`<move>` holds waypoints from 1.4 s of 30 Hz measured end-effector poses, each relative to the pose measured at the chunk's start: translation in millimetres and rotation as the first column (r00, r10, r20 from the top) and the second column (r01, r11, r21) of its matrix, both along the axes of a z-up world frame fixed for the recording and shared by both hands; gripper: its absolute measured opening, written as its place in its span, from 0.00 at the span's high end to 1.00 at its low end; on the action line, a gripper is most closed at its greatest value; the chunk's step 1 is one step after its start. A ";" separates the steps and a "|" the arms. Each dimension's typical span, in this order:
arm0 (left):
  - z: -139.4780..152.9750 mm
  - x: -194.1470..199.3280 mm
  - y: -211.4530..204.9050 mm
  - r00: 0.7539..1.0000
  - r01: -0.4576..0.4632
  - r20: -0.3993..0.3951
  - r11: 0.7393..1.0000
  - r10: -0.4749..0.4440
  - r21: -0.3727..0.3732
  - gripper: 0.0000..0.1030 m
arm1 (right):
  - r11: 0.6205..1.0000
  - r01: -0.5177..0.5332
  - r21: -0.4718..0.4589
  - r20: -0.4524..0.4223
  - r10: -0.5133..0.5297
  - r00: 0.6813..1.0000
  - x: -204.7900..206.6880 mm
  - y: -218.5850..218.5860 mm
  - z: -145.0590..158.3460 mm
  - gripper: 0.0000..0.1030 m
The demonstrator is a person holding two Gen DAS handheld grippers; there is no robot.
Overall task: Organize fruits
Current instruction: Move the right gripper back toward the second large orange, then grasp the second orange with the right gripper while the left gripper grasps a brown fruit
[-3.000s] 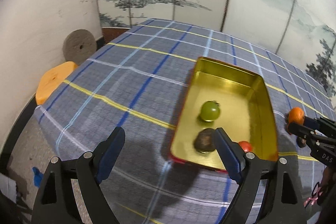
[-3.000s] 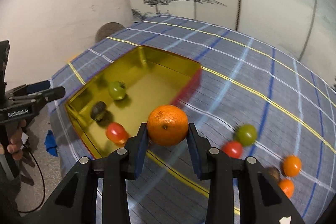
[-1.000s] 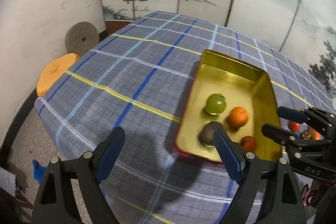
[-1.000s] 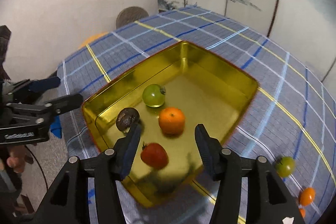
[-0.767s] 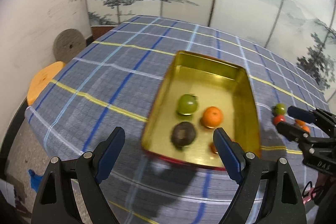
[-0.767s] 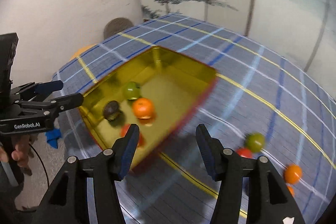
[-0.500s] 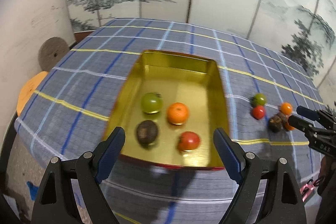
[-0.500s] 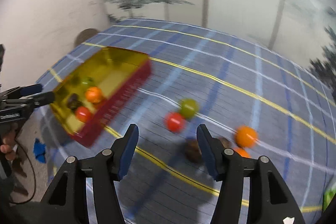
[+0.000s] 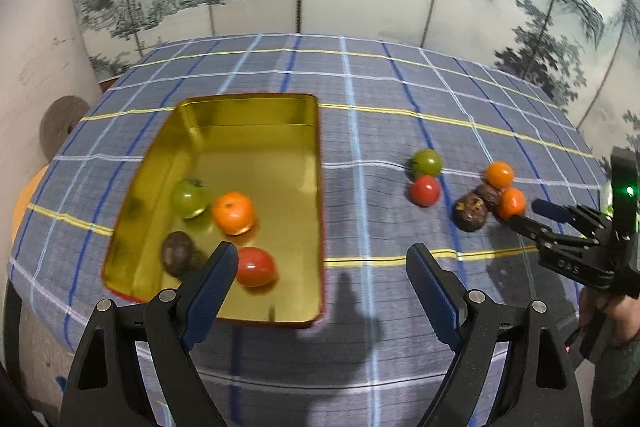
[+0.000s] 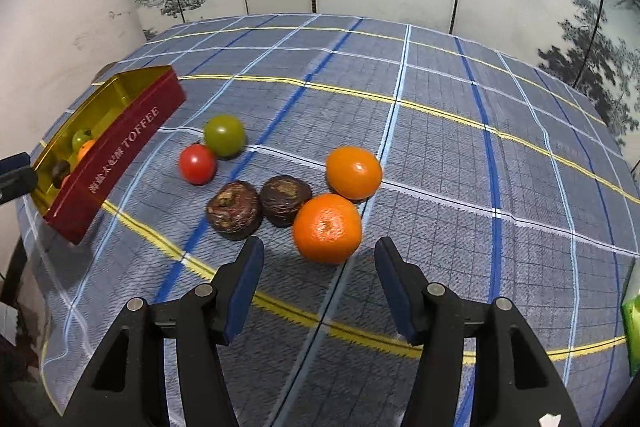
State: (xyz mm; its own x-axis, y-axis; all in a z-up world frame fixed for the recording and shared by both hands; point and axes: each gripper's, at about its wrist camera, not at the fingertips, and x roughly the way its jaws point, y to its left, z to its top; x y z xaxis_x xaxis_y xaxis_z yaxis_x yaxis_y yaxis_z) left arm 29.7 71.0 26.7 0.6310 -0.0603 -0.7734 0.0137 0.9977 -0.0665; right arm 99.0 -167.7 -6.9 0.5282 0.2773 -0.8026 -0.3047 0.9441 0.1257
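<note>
Our right gripper has left the gold tin, where the orange it carried a few seconds ago now lies, and hangs over the loose fruit; its jaws stand apart, holding nothing. Just ahead of its tips sits the nearest loose orange, likely our next pick. Our left gripper is wide and empty, just before the tin's near edge.

In the tin we count four: a green tomato, the orange, a dark brown fruit and a red tomato. Six wait on the plaid cloth: two oranges, two dark brown fruits, one red tomato, one green tomato.
</note>
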 end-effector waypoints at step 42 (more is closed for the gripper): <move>-49.9 75.3 -125.8 0.969 0.230 -0.088 0.973 -0.230 -0.013 0.28 | 0.977 0.205 -0.051 0.031 -0.204 0.979 34.2 -100.8 -24.9 0.63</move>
